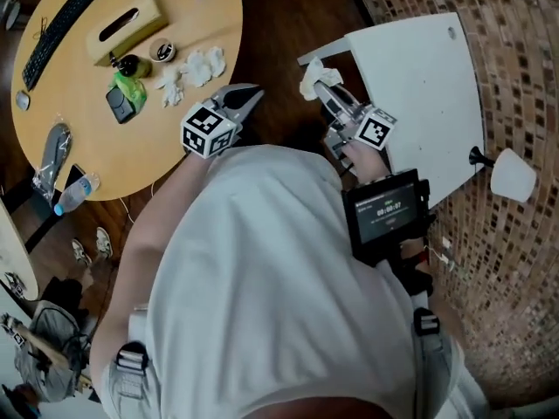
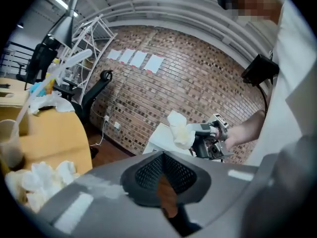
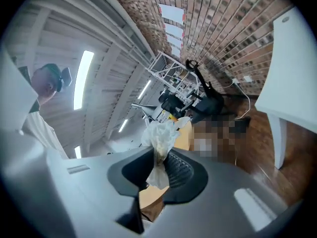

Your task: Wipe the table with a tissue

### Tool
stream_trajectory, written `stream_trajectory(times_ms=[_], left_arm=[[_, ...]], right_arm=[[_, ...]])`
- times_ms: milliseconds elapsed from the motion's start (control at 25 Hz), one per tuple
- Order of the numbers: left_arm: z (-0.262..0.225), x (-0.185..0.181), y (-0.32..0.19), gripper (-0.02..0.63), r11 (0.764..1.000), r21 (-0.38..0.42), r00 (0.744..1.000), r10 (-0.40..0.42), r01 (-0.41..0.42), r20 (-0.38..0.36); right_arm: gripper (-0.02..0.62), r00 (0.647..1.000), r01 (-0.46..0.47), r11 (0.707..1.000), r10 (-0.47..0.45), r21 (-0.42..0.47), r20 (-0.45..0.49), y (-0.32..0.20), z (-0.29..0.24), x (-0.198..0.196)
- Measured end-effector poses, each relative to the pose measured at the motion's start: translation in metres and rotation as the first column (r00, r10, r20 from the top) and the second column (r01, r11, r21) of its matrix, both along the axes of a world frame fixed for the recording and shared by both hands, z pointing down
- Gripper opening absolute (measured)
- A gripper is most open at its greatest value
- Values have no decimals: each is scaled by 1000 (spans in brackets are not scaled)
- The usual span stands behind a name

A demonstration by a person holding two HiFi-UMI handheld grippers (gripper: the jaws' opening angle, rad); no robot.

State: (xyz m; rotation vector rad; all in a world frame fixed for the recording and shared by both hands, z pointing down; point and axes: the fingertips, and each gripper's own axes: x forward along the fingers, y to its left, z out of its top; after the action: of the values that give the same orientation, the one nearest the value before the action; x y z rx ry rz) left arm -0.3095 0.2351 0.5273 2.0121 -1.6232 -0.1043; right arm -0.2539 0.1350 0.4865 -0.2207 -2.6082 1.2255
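My right gripper [image 1: 325, 94] is shut on a crumpled white tissue [image 1: 316, 77], held in the air just off the near left corner of the white table [image 1: 428, 77]. In the right gripper view the tissue [image 3: 161, 133] sticks up from between the jaws of the right gripper [image 3: 157, 155]. The left gripper view shows the tissue [image 2: 179, 129] in front of the white table [image 2: 158, 135]. My left gripper [image 1: 247, 97] hangs between the two tables, its jaws shut with nothing in them; its own view shows the left gripper [image 2: 163, 155] pointing at the brick wall.
A round wooden table [image 1: 175, 138] at the left carries a tissue box [image 1: 127, 26], crumpled tissues [image 1: 196, 66], a keyboard [image 1: 61, 29] and a bottle [image 1: 74, 192]. A brick wall [image 1: 515, 51] runs behind the white table. A black screen device [image 1: 384, 212] hangs at the person's waist.
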Motion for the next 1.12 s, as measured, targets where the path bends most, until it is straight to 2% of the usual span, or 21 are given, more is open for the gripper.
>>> stream_trajectory(times_ms=[80, 240, 520, 680, 920, 1000, 1120], left_arm=[[-6, 20, -20, 5, 999, -4, 999, 43, -43, 13], [-28, 84, -69, 5, 991, -40, 991, 129, -128, 33], [-21, 152, -123, 5, 967, -50, 968, 251, -250, 27], [-28, 205, -164, 5, 931, -73, 931, 362, -358, 52], [-27, 263, -212, 5, 876, -87, 874, 481, -475, 73], [-27, 288, -224, 5, 844, -96, 842, 534, -527, 77], [-30, 343, -251, 5, 770, -129, 766, 636, -624, 90]], right_arm=[[71, 998, -58, 998, 57, 15, 6, -16, -4, 24], [71, 987, -155, 988, 154, 18, 48, -57, -28, 96], [71, 963, -270, 961, 268, 53, 42, -96, -20, 173], [69, 939, -344, 936, 342, 77, 37, -123, -21, 230], [71, 910, -404, 893, 414, 198, -13, -159, -14, 293], [71, 897, -430, 876, 443, 218, -12, -166, -14, 316], [71, 865, -482, 841, 501, 245, -15, -184, -15, 369]])
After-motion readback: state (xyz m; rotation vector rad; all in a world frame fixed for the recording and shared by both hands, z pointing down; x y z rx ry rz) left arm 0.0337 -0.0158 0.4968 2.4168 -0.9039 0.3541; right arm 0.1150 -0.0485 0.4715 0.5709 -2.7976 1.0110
